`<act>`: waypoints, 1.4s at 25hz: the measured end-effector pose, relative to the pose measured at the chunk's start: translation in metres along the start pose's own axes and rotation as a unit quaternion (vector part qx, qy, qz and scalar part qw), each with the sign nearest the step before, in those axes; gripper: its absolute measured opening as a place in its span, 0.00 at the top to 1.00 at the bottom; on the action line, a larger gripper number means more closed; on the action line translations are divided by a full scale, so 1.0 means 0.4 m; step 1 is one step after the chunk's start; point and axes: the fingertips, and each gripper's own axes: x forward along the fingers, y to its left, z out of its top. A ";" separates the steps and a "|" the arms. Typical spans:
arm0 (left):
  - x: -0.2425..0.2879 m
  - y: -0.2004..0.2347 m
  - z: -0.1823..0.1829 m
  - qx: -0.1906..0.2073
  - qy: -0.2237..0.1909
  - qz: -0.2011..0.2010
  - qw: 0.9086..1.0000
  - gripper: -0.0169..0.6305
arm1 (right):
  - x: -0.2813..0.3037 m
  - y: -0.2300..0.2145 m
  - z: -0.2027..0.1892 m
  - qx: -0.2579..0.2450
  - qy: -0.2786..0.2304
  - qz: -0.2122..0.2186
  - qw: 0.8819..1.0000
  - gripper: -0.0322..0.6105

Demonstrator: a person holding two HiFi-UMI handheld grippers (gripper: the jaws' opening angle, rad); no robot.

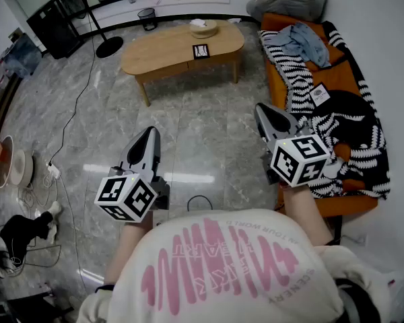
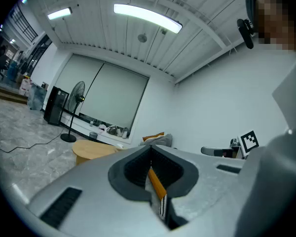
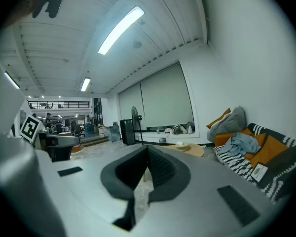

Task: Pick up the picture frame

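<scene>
**Both jaws closed and empty, frame on the far surface**

The left gripper [image 2: 149, 149] has its jaws pressed together at the tips, with nothing held. Only a sliver of orange and striped cloth shows through the gap behind them. The right gripper [image 3: 147, 149] is likewise closed with nothing between its jaws, and bare floor shows through its gap.

In the head view, both grippers are held out in front of the person's chest over the grey marble floor [image 1: 202, 113]. The left gripper [image 1: 148, 132] and right gripper [image 1: 261, 108] are well apart from each other and point toward the far end of the room.

The frame [image 1: 200, 51] lies on the oval wooden surface [image 1: 161, 49], near its front edge and right of the middle, well ahead of both grippers. A bowl [image 1: 203, 27] sits just behind it on the same surface.

To the right of the surface is an orange sofa [image 1: 273, 22] covered by a black-and-white striped blanket [image 1: 293, 73]. A blue cloth [image 1: 306, 42] and a white square card [image 1: 319, 95] lie on it. The right gripper hovers near the sofa's front edge.

A standing fan [image 1: 87, 12] is at the far left.
</scene>
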 end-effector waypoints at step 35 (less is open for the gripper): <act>0.592 0.487 0.186 -0.030 0.008 -0.021 0.999 0.97 | 0.696 -0.162 0.144 0.012 0.008 -0.029 0.999 0.94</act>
